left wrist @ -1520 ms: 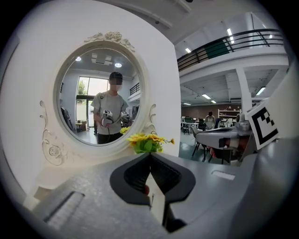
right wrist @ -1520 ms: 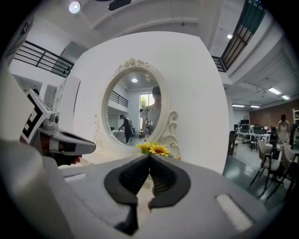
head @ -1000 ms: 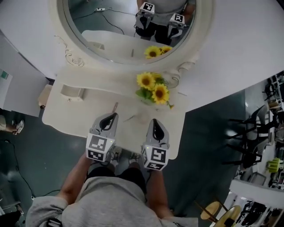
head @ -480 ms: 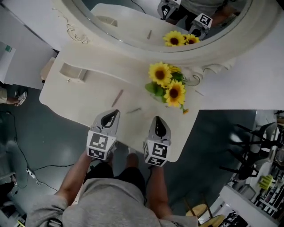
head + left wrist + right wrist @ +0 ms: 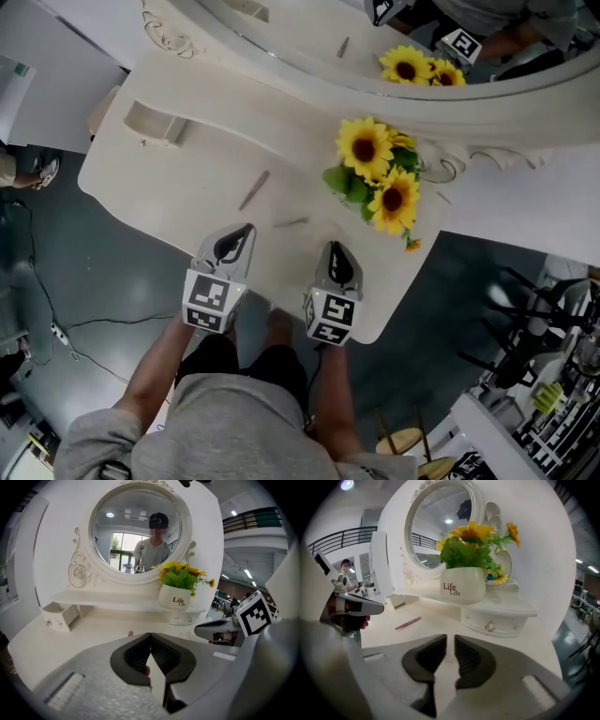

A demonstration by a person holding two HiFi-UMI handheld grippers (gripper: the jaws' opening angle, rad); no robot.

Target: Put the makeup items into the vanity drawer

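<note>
Two makeup items lie on the cream vanity top (image 5: 187, 187): a pink pencil (image 5: 254, 190) (image 5: 408, 623) and a thinner pale stick (image 5: 292, 223). My left gripper (image 5: 242, 234) (image 5: 150, 641) hovers shut and empty over the front edge, just short of the pencil. My right gripper (image 5: 334, 251) (image 5: 450, 641) hangs beside it, jaws together with only a sliver between them, holding nothing. It faces a small closed drawer with a round knob (image 5: 490, 626) under the flower pot. Another little drawer box (image 5: 155, 122) (image 5: 58, 616) sits at the far left of the top.
A white pot of sunflowers (image 5: 380, 183) (image 5: 461, 585) stands on the right shelf. The round mirror (image 5: 140, 531) rises behind the top and reflects a person. The vanity's front edge (image 5: 281, 300) is right under both grippers, with dark floor (image 5: 84, 300) below.
Both grippers have sunk towards the vanity top while staying shut. The head view has swung down, so the mirror has slid up out of frame and the tabletop fills more of it.
</note>
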